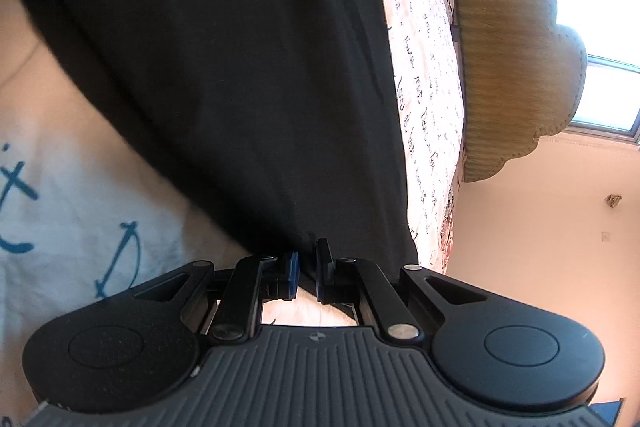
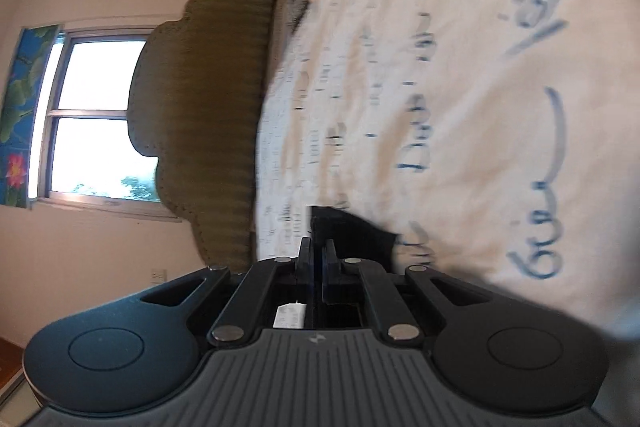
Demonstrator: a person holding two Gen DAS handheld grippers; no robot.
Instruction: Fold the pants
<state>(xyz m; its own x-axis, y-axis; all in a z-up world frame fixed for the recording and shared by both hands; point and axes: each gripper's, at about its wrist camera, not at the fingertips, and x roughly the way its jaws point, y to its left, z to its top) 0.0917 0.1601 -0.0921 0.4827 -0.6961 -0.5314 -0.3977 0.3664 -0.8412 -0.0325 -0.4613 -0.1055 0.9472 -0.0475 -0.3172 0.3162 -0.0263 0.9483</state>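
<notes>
While both tools, left (image 1: 307,273) and right (image 2: 319,263), pinch black pants (image 1: 224,75), script-printed bedsheet (image 2: 440,87) meets olive headboard (image 2: 208,115), window (image 2: 100,119) behind.

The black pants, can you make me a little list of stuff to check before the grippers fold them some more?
1. Left gripper pinches the black pants: ok, fabric sits between its fingers.
2. Right gripper holds the pants: ok, a dark corner sticks out of the closed fingers.
3. Fabric hangs smooth: ok in the left wrist view.
4. Bedsheet has room below: ok.
5. Both hems line up: cannot tell.
6. Headboard out of the way: ok.
</notes>
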